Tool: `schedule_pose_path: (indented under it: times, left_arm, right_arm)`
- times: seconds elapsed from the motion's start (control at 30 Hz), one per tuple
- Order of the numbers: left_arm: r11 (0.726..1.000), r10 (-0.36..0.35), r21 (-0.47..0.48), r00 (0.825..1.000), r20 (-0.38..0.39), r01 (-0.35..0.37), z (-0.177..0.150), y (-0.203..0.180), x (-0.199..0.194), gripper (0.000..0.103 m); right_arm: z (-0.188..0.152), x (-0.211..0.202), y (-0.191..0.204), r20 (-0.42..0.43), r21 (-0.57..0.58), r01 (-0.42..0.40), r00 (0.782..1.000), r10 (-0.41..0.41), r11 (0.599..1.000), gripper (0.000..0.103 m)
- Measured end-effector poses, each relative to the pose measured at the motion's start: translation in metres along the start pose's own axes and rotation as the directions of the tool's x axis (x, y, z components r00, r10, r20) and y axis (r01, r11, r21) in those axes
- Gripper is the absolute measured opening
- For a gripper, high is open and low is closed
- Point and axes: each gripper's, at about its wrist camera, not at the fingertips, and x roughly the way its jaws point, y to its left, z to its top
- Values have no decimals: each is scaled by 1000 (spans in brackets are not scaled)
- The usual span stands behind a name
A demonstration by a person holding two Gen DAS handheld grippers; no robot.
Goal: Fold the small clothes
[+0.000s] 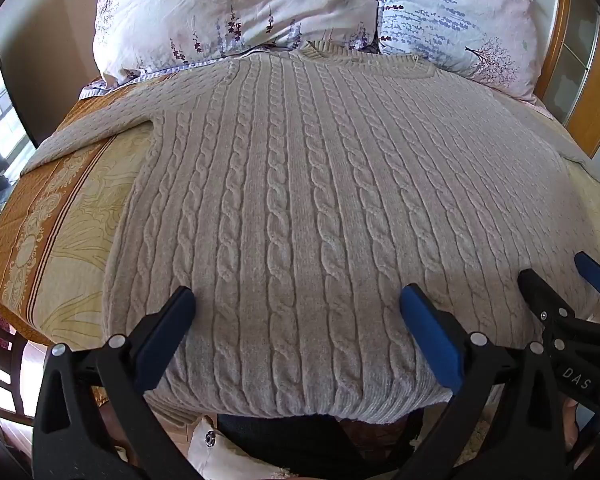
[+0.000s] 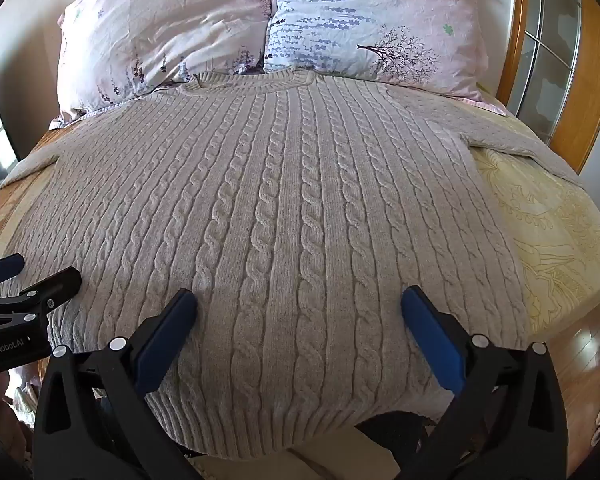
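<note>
Sweater, a beige cable-knit pullover, is lying flat and face-up on the bed, its ribbed hem hanging just over the near edge and its collar reaching the far edge beside two floral pillows. Both tools are hovering above the hem: the left gripper and right gripper are both gaping wide, gripping nothing. Sleeves are spreading toward the left and right edges of the patterned bedspread. Heavy, stretchy knit could be sagging or slipping off the near edge if pinched thinly, skewing the fold. Lettering on the tools is reading "DAS" and "GenRobot.AI".
</note>
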Motion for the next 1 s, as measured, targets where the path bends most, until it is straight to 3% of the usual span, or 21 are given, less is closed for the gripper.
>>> schedule_pose_path:
  times: [1.0]
  left_arm:
    - [1000, 1, 1, 1000, 3, -1, 0, 0, 0, 101]
  right_arm:
    - [0, 0, 0, 5, -1, 0, 1000, 0, 1000, 102]
